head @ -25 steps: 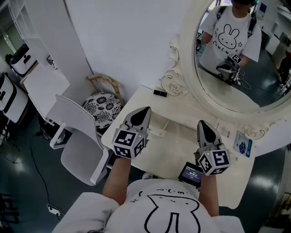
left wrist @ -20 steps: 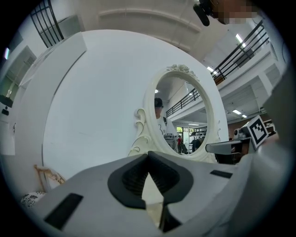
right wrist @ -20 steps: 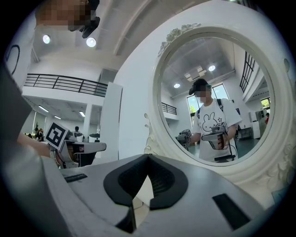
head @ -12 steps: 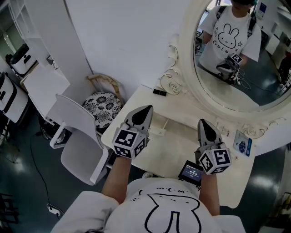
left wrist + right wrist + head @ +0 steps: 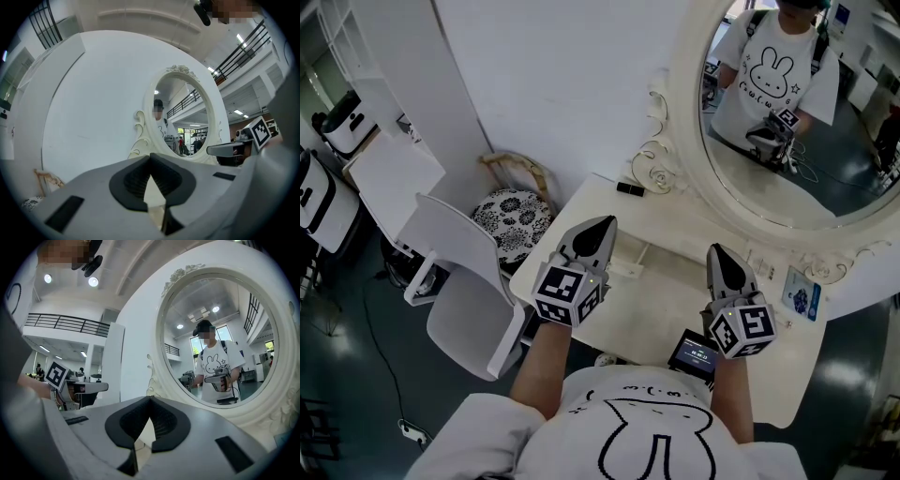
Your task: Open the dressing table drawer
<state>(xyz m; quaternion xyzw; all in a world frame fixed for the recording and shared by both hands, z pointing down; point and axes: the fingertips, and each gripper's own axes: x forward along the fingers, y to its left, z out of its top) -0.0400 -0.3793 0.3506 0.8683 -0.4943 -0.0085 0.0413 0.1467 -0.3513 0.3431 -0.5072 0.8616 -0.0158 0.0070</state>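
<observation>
A cream dressing table (image 5: pixel 675 309) stands against the white wall under a large oval mirror (image 5: pixel 787 122). Its drawer front lies below the near edge and is hidden by my arms and body. My left gripper (image 5: pixel 605 223) hovers level over the left part of the tabletop, jaws shut with nothing between them (image 5: pixel 150 155). My right gripper (image 5: pixel 716 251) hangs over the right part, also shut and empty (image 5: pixel 150 399). Both point toward the mirror.
A white chair (image 5: pixel 459 281) stands left of the table, with a patterned cushion stool (image 5: pixel 514 217) behind it. On the tabletop lie a small black item (image 5: pixel 630 190), a white strip (image 5: pixel 623 272), a blue card (image 5: pixel 801 298) and a phone (image 5: pixel 694 356) near my right wrist.
The left gripper has edged slightly forward and right over the tabletop. The right gripper has stayed put.
</observation>
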